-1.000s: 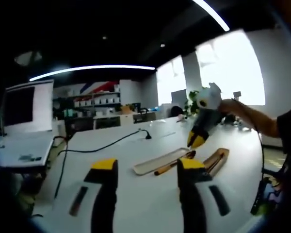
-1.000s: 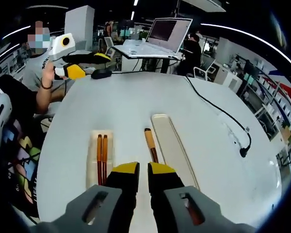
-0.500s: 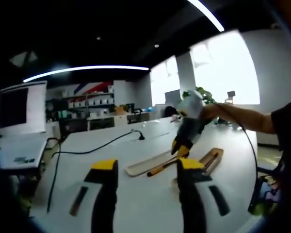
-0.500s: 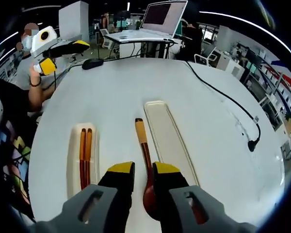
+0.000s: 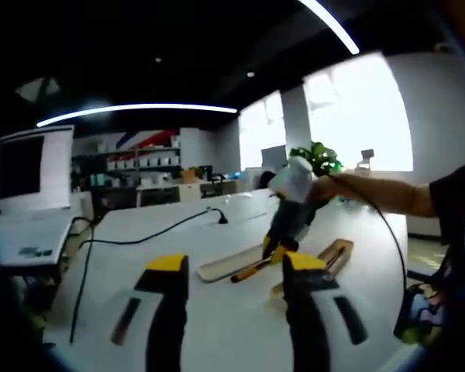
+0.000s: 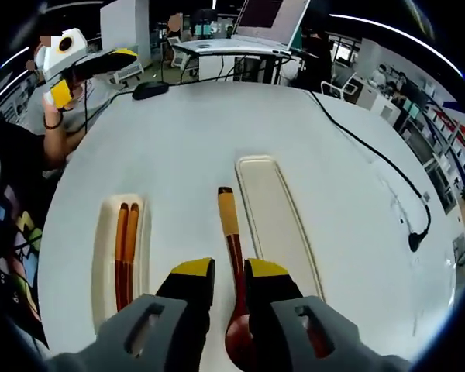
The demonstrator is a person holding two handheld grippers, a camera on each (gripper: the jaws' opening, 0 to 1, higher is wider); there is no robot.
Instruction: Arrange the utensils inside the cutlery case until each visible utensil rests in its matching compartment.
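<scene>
A wooden spoon [image 6: 229,232] with a dark red bowl lies on the white table [image 6: 178,147], next to a long cream tray [image 6: 275,217]. My right gripper [image 6: 229,271] is low over the spoon. Its jaws stand a little apart on either side of the handle, open. A shorter cream tray [image 6: 101,267] to the left holds two orange chopsticks [image 6: 124,252]. In the left gripper view my left gripper [image 5: 235,267] hovers wide open and empty. Beyond it the right gripper [image 5: 275,249] reaches down to the spoon [image 5: 248,271], between the long tray [image 5: 221,265] and the chopstick tray [image 5: 337,254].
A black cable [image 6: 372,155] runs across the table's right side to a plug. A black mouse [image 6: 149,91] and an open laptop [image 6: 256,31] sit at the far end. A person's arm [image 6: 58,147] holds the left gripper [image 6: 89,74] at the table's left edge.
The right gripper has come down onto the spoon, so its handle and bowl now lie between the jaws, which stand wider apart than a second ago. The left gripper has barely moved.
</scene>
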